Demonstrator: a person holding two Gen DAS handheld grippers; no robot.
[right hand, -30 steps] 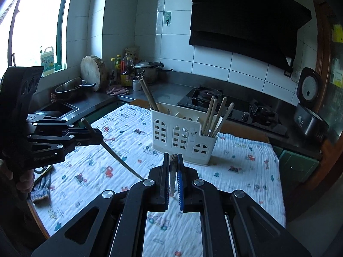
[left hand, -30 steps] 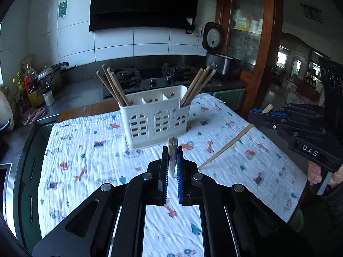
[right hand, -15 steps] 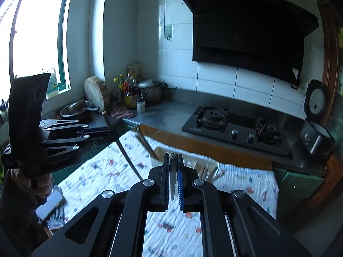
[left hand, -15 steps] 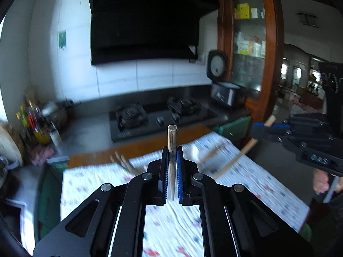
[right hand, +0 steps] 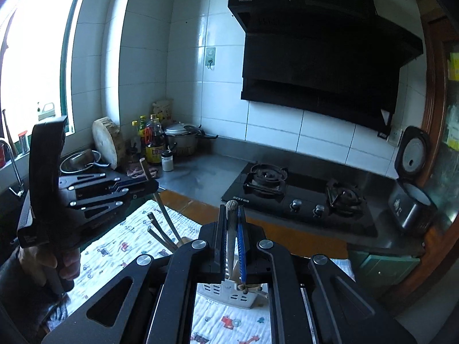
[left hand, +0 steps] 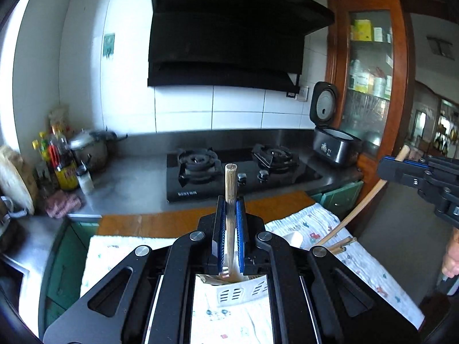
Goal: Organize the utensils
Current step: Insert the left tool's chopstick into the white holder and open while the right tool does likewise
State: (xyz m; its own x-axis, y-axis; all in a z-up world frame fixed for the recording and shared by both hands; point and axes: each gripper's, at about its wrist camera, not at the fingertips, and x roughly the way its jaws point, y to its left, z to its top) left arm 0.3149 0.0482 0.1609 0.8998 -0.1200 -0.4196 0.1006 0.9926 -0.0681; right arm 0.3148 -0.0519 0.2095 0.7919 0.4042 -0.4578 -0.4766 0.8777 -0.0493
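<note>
Left gripper [left hand: 230,229] at 6 o'clock in left wrist view, blue fingers [left hand: 220,235] clamped on one chopstick [left hand: 230,189], stick upright, blunt end poking above the tips. Held near vertical, lower end aimed down at white utensil caddy [left hand: 241,293] directly below, likely so it can drop tip-first into a slot. Lower tip hidden behind gripper body; cannot tell if already inside.

Right gripper [right hand: 231,235] same pose in right wrist view: fingers [right hand: 241,238] pinched on second chopstick [right hand: 231,223], upright, over caddy's right end. Same gripper seen from left view at 3 o'clock, its stick slanting down toward caddy's right compartment.

Caddy white, slotted walls, standing on patterned cloth [left hand: 373,269] over the worktop [left hand: 172,223]. Right compartment: a few chopstick ends [left hand: 342,243] sticking out at 4 o'clock in left view. Left compartment: several dark sticks [right hand: 160,235] leaning out toward 9–10 o'clock in right view. Middle contents hidden by gripper bodies.

Task judged near placement step: both sticks above holder, not released.

Beyond, toward 12 o'clock: orange worktop edge, then gas hob [left hand: 241,169], range hood above. Rice cooker [left hand: 332,140] lid open at 2 o'clock; inside not readable. Bottles [left hand: 61,163] and pot [left hand: 89,149] at 9 o'clock.
</note>
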